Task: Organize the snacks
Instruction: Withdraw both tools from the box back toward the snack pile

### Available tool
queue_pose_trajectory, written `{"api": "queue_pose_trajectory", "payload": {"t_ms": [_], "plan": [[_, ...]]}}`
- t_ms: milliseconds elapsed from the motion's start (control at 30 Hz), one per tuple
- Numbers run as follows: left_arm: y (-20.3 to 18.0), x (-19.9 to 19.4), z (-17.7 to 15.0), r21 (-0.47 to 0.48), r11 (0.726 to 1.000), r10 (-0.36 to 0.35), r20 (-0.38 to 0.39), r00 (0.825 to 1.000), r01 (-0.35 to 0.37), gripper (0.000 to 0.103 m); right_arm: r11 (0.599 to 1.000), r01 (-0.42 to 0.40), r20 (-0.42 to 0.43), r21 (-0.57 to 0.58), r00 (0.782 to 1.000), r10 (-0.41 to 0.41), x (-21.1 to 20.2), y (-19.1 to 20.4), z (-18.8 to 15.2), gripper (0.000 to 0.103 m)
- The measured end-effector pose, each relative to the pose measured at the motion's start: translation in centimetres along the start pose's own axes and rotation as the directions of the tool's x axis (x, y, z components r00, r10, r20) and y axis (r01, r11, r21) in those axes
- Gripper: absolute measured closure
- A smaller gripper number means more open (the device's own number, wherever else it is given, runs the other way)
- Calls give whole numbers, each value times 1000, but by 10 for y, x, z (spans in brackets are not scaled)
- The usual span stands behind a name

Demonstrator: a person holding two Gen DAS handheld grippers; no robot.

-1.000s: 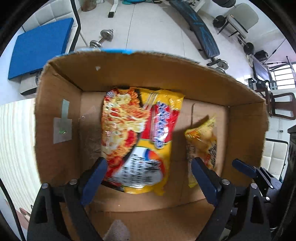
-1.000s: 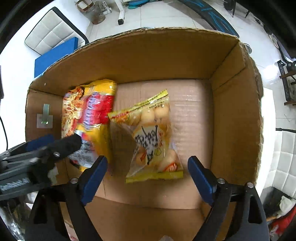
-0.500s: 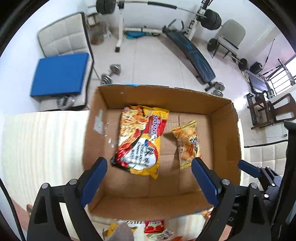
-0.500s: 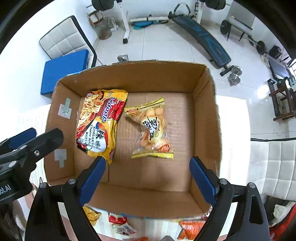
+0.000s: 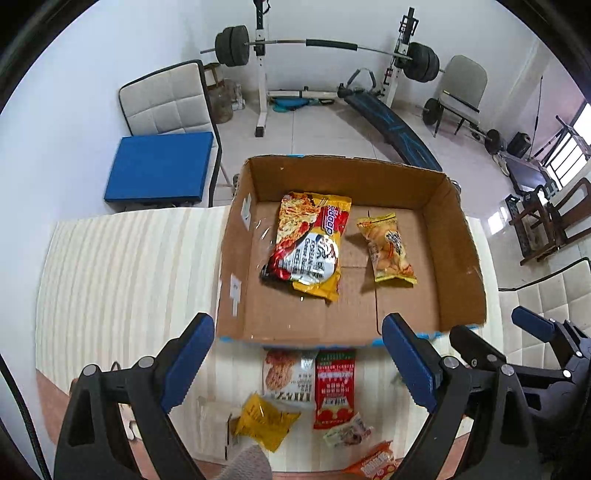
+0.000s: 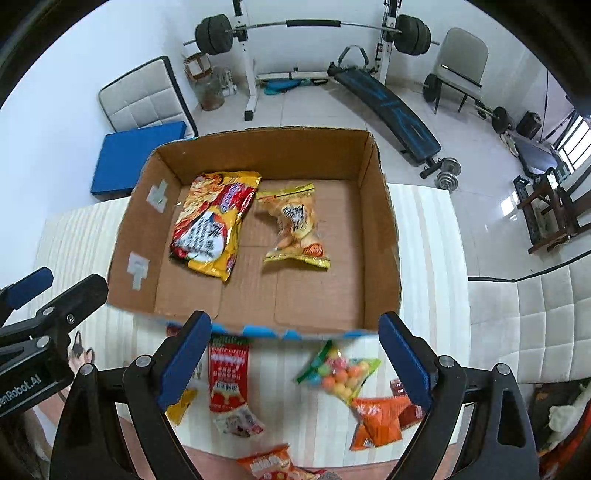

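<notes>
Left gripper (image 5: 297,363) and right gripper (image 6: 293,362) both stand wide, released, holding and touching nothing. A cardboard box (image 5: 236,295) rests on a pale striped table (image 5: 122,280) in a room with weight equipment (image 6: 314,27). In the box, a noodle packet (image 5: 310,243) lies flat, long axis from 12 to 6 o'clock; a yellow snack bag (image 5: 386,247) lies just beside it at 3 o'clock. Loose packets (image 6: 227,376) lie at 6 o'clock outside.
</notes>
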State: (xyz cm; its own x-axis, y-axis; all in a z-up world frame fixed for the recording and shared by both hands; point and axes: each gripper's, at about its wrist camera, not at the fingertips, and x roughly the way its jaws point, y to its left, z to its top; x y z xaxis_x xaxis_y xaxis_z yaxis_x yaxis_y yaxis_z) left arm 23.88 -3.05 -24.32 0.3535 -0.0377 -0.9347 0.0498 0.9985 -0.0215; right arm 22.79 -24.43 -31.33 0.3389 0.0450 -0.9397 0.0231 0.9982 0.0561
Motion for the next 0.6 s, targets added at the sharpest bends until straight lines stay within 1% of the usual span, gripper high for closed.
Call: {"api": "queue_pose_trajectory", "payload": {"t_ms": [100, 133, 233, 267, 333, 433, 500, 533, 600], "plan": [[0, -9, -15, -3, 1000, 0, 12, 1000, 0, 10, 1000, -23, 0, 2, 1000, 23, -10, 1, -17, 9], [2, -11, -21, -9, 1000, 3, 36, 999, -2, 10, 1000, -31, -5, 4, 999, 31, -10, 2, -22, 9], [8, -15, -42, -27, 1000, 3, 19, 1000, -3, 10, 998, -63, -55, 17, 996, 64, -6, 1, -43, 9], [10, -14, -49, -25, 1000, 6, 45, 999, -4, 10, 997, -74, -81, 24, 994, 76, -2, 1, -52, 9], [16, -10, -66, -25, 999, 36, 18, 999, -36, 10, 996, -86, -136, 33, 987, 90, 9, 1, -69, 9], [29, 2, -90, -32, 997, 64, -30, 997, -65, 10, 995, -95, -222, 41, 970, 101, 32, 0, -98, 9], [41, 17, -108, -33, 996, 74, -79, 994, -77, 10, 994, -97, -282, 48, 953, 107, 48, 0, -118, 9], [47, 23, -116, -31, 995, 88, -99, 991, -92, 10, 993, -104, -318, 58, 941, 117, 58, -1, -129, 9], [55, 39, -129, -20, 994, 106, -144, 984, -110, 10, 991, -113, -361, 68, 923, 130, 73, -1, -145, 9]]}}
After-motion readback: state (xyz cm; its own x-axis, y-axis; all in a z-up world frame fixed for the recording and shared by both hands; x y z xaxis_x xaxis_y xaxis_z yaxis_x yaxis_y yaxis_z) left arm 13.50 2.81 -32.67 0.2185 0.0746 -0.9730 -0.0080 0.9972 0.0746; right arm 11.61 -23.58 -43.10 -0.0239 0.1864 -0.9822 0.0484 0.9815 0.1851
